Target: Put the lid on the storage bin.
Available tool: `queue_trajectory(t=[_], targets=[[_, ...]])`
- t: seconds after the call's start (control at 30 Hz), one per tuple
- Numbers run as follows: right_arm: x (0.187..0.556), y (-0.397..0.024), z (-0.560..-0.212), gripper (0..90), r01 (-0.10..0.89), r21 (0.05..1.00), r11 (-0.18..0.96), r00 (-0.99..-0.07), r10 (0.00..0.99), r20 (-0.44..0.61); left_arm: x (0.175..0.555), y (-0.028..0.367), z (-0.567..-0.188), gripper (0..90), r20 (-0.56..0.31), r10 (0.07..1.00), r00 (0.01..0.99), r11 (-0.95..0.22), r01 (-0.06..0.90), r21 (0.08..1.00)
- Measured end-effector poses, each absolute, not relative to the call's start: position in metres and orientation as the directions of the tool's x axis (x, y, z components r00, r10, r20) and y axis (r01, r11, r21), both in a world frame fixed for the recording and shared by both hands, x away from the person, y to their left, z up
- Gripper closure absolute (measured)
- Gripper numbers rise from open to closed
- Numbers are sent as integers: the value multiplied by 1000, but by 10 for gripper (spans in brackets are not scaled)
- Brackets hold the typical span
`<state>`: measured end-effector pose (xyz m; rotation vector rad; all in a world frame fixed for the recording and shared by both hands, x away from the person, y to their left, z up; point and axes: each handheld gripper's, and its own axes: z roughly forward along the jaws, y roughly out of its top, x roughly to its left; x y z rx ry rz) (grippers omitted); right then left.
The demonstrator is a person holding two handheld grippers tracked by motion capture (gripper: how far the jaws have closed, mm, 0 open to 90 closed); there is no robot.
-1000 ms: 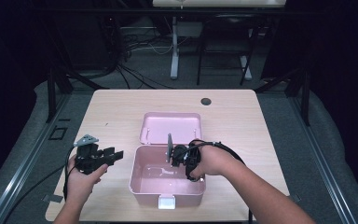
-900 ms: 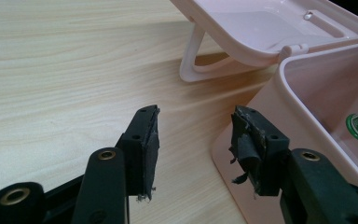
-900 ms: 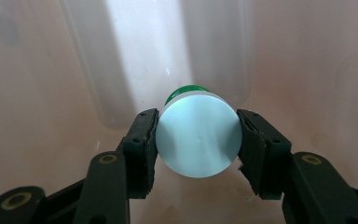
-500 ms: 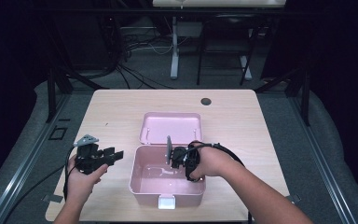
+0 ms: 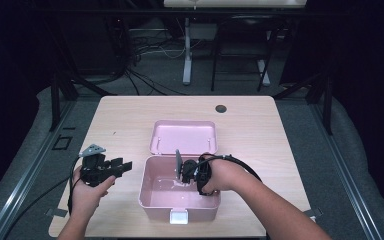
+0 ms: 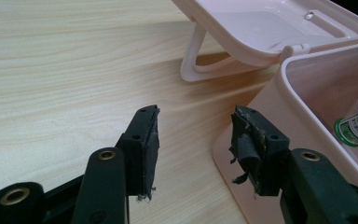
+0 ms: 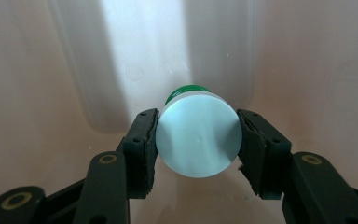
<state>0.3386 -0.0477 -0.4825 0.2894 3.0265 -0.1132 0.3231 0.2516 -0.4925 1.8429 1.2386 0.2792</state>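
The right gripper (image 7: 196,140) is down inside the pink box (image 5: 150,197). It is squeezing a small bottle (image 7: 198,140) with a white cap and a green label. One black pad (image 7: 144,144) is on each side of the cap, and both pads touch it. The bottle sits right between the jaws, with its cap end facing back toward the gripper. The smooth pink box wall is just past the bottle.

The left gripper (image 6: 193,144) holds nothing. Its jaws are wide apart over the wooden table (image 6: 51,70), and the box's outer side is just next to one pad. The open lid (image 5: 184,136) lies flat on the table beyond the box.

What could go wrong? The cap is round and smooth, so the bottle may slip or roll out if the squeeze is weak. The bottle could also bump the box wall. The box may slide, since the left gripper is not holding it.
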Motion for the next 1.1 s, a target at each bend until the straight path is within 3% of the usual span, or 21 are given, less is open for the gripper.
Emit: queue_trajectory(t=[1.1], targets=[[337, -43, -503, 504, 139, -98, 985, -986, 129, -104, 324, 252, -493, 513, -268, 837, 478, -121, 639, 760]])
